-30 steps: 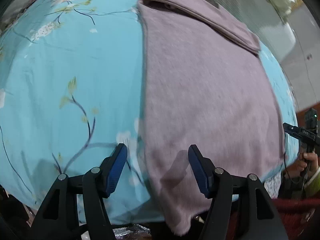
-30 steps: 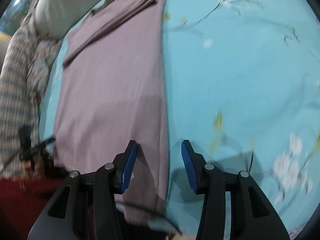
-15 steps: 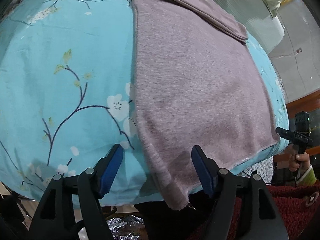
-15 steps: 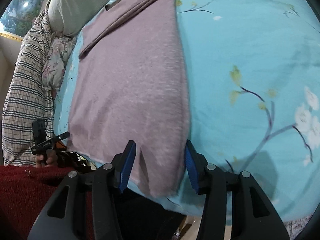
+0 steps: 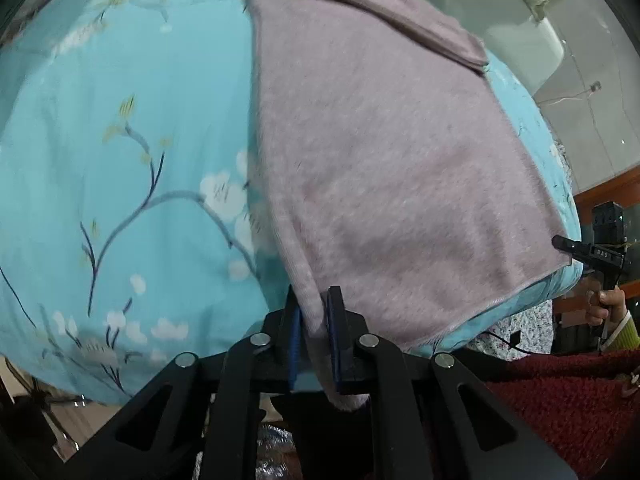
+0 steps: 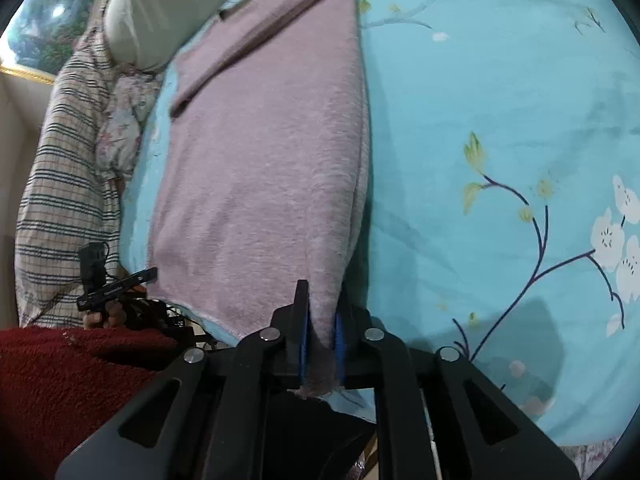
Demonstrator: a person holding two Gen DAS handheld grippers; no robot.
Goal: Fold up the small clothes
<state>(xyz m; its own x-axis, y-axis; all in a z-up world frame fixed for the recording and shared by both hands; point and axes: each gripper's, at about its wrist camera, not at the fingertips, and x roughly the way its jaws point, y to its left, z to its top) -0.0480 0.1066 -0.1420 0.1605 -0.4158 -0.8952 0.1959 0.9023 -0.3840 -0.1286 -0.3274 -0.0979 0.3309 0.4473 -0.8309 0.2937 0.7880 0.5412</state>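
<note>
Mauve knit garment (image 5: 392, 168) lies flat on a turquoise bedsheet (image 5: 120, 152) printed with white blossoms and dark twigs. Its far end is folded over into a narrow band; near hem hangs at the mattress edge.

Left gripper (image 5: 314, 340): blue-padded fingers drawn in narrow, pinching the garment's near left corner. Fabric bunches between the pads and a small tuft pokes out below them.

Right gripper (image 6: 320, 348): fingers likewise narrow, clamped on the other near corner of the same garment (image 6: 264, 168). Cloth rises in a slight ridge from the pads toward the body of the garment. Edge along the sheet (image 6: 500, 120) shows two layers, probably front and back of the garment, though blur makes it hard to confirm.

Each camera catches the opposite gripper at frame edge: the right one (image 5: 600, 252) with the person's hand below it in the left view, the left one (image 6: 108, 280) in the right view.

Beyond the bed on the person's right side: a pale grey pillow (image 6: 160, 12), a plaid blanket (image 6: 60, 184), a floral cloth (image 6: 120, 132). Red fuzzy sleeve (image 6: 60, 376) in the near foreground
</note>
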